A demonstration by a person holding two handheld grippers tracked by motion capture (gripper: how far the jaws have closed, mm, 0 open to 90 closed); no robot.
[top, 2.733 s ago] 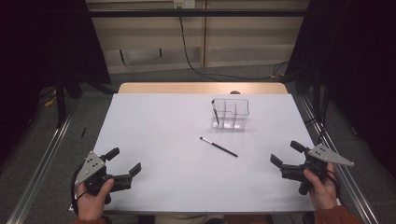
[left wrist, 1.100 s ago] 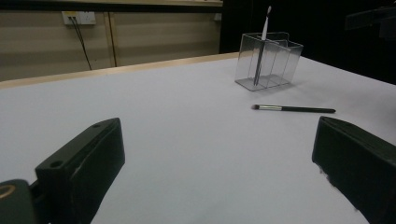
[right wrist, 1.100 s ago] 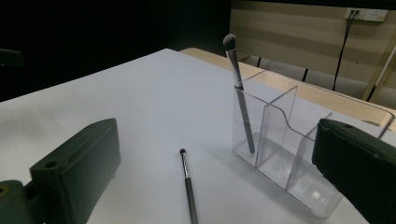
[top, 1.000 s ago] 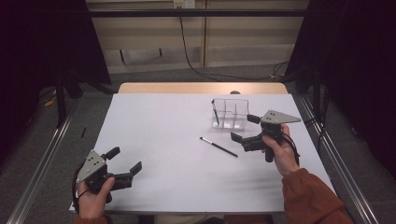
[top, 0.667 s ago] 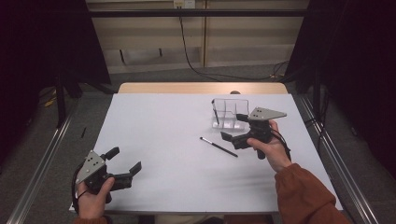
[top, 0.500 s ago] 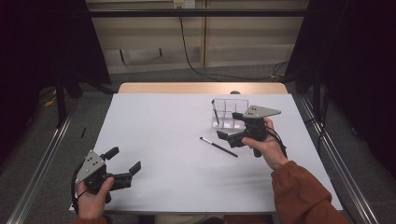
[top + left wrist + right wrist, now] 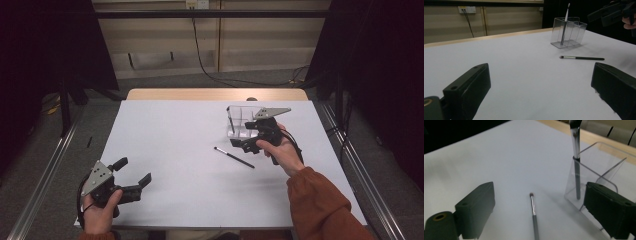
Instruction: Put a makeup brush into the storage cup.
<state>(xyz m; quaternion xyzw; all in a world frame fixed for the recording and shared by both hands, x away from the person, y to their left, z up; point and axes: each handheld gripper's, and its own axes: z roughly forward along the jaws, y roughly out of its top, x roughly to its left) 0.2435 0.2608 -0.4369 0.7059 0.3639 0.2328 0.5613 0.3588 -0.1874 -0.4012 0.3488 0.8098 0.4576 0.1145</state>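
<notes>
- my right gripper (image 7: 243,137) has travelled from the near right edge of the table (image 7: 165,130) up to the middle right over the last few seconds, and now hangs just above the far end of the loose brush (image 7: 234,157), right beside the clear organiser (image 7: 239,118).
- its jaws are spread wide with nothing between them yet; in the right gripper view the loose brush (image 7: 533,216) lies on the white surface in the gap between them, bristle tip pointing away from me.
- i read this as the approach nearly finished: what is left is to drop, close on the handle and lift it toward the organiser, which i judge to be its home.
- my left gripper (image 7: 132,176) has not moved: parked at the near left corner, jaws wide apart and empty, well apart from the brush.
- the right gripper view gives what the high view cannot: a second brush (image 7: 576,157) stands upright in the near compartment of the organiser (image 7: 599,162), bristles up, and my right-hand jaw sits very near that wall, so a knock is possible as i descend.
- the left gripper view shows the loose brush (image 7: 582,58) lying flat in front of the organiser (image 7: 569,32), not touching it, with the right gripper (image 7: 610,15) above and beyond.
- the high view alone shows both hands and how far apart they are.
</notes>
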